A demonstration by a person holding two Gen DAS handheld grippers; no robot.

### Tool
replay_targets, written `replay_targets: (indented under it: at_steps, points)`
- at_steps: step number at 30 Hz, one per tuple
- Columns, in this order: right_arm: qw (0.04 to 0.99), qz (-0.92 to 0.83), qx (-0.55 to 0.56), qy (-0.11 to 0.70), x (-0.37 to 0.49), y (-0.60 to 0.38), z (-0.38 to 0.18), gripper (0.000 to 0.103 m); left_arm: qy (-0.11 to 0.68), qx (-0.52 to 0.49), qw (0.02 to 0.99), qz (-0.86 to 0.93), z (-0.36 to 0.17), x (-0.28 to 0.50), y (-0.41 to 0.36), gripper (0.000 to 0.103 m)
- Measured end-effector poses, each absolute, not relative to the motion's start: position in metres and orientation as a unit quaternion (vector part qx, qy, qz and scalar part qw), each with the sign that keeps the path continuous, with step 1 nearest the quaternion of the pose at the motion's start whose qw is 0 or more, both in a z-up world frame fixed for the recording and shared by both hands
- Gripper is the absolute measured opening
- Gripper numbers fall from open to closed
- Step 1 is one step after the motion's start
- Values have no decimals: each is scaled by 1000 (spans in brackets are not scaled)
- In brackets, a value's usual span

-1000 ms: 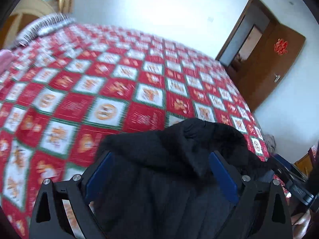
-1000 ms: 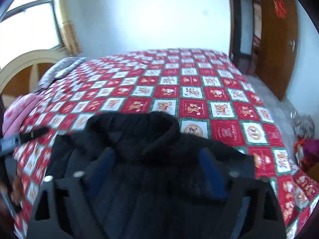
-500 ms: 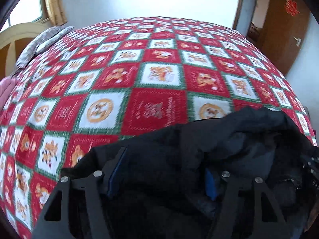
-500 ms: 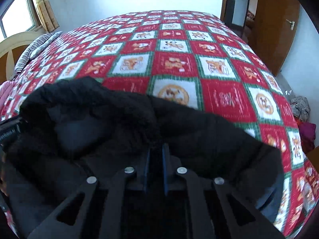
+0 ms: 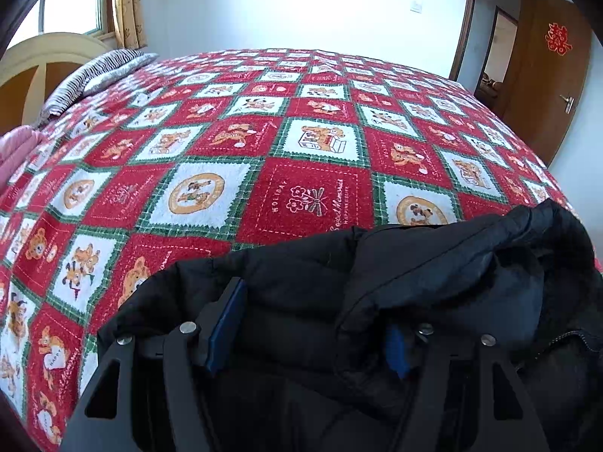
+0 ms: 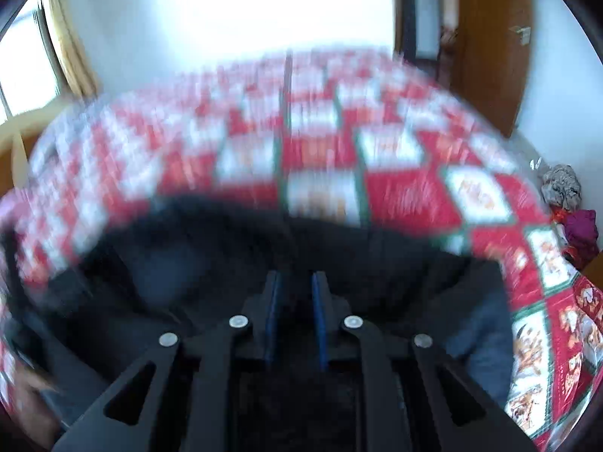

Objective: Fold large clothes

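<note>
Jaws first: on my left wrist cam the left gripper (image 5: 309, 324) has its blue-padded fingers (image 5: 226, 324) about half spread with a thick fold of the black puffy quilted jacket (image 5: 433, 275) bunched between them. They closed in from wide a moment back, and they look to be pressing on that padded bunch. That jacket lies at the near edge of the bed, heaped up toward the right, on the red, white and green checked holiday blanket with cartoon bears (image 5: 301, 158). Further back there's a striped grey pillow (image 5: 101, 75) by the pale wooden headboard (image 5: 49, 60), and a brown wooden door with a red paper ornament (image 5: 546, 75) on the right. Right wrist cam is badly motion-blurred, but the right gripper (image 6: 296, 301) is down to a narrow slot, having just eased apart a touch, with dark jacket cloth showing in the gap; whether the pads actually bite it I can't tell from this smear.
</note>
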State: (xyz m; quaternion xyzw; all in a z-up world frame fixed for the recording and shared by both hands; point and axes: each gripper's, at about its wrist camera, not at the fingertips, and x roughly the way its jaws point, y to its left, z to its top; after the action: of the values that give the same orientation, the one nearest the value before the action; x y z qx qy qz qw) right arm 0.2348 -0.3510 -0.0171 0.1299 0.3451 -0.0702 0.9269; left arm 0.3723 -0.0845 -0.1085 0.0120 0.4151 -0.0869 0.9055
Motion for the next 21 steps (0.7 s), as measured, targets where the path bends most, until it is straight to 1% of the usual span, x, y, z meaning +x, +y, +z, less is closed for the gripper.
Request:
replay_targets:
  at_steps: [1, 2, 4, 7, 9, 10, 11, 12, 13, 15, 17, 18, 20, 21]
  points:
    - [935, -66, 121, 328, 245, -346, -2, 18, 412, 18, 907, -82, -108, 370, -86, 67]
    - [934, -67, 111, 332, 258, -341, 4, 18, 410, 21, 909, -79, -108, 370, -87, 67]
    - [918, -71, 111, 373, 302, -333, -1, 18, 405, 28, 911, -74, -108, 368, -89, 67]
    - [883, -74, 175, 430, 342, -336, -34, 18, 406, 24, 910, -78, -109, 369, -87, 67]
    - [849, -39, 214, 481, 347, -335, -63, 18, 406, 22, 910, -81, -110, 370, -85, 67]
    - [842, -27, 210, 496, 341, -332, -72, 18, 406, 19, 910, -83, -110, 371, -84, 67]
    - [837, -14, 180, 517, 330, -327, -82, 17, 407, 16, 910, -85, -110, 372, -84, 68]
    - [836, -8, 161, 525, 318, -322, -87, 10, 407, 16, 909, -85, -110, 372, -84, 68]
    - [836, 2, 151, 528, 306, -321, -94, 4, 406, 17, 910, -85, -110, 373, -85, 69]
    - [854, 20, 167, 493, 288, -330, -110, 1, 406, 19, 910, -86, -109, 372, -88, 70]
    - [855, 32, 220, 468, 287, -345, -121, 0, 409, 13, 908, -94, -107, 372, -87, 70]
    - [857, 33, 226, 461, 288, -347, -122, 0, 414, 1, 903, -111, -104, 371, -82, 70]
    - [871, 23, 195, 451, 286, -338, -120, 0, 419, -14, 896, -145, -91, 365, -71, 70]
    - [876, 18, 180, 447, 284, -334, -119, 0, 408, -19, 901, -148, -78, 357, -63, 70]
